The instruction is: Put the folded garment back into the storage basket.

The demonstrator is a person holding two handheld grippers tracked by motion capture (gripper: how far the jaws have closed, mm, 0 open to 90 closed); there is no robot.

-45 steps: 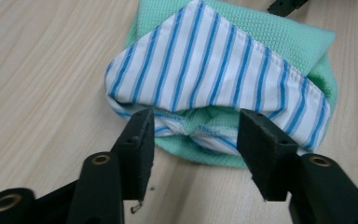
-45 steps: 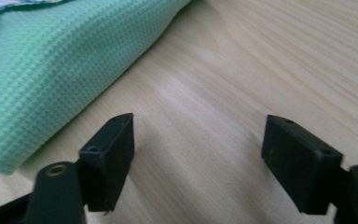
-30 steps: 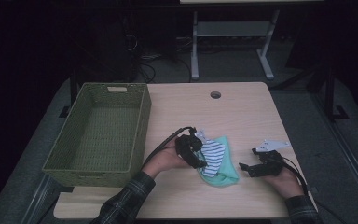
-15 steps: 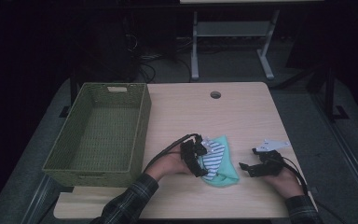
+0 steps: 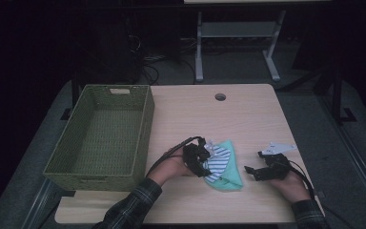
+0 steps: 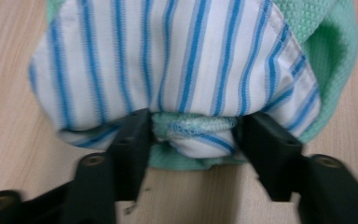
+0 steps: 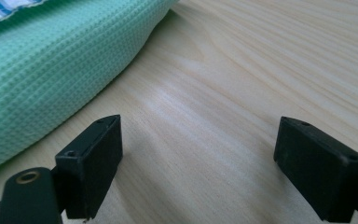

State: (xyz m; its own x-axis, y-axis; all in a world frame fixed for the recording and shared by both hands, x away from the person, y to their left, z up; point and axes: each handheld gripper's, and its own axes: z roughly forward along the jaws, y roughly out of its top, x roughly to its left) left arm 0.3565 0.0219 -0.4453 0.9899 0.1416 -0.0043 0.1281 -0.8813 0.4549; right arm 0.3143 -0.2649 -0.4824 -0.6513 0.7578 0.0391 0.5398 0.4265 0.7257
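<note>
Two cloths lie bunched together on the table [image 5: 248,119], at about 5 o'clock from the empty green basket [image 5: 102,131] standing along its 9 o'clock side: a green waffle cloth [image 5: 228,175] underneath and a blue-striped cloth [image 6: 168,60] on top. Your left gripper [image 6: 193,133] has its jaws set either side of a fold of the bundle, apparently closing, so the pick-up looks to be in hand. Your right gripper [image 7: 198,158] rests wide apart over bare wood at the bundle's 3 o'clock. Next, pinch firmly, lift, and carry toward 10 o'clock.
</note>
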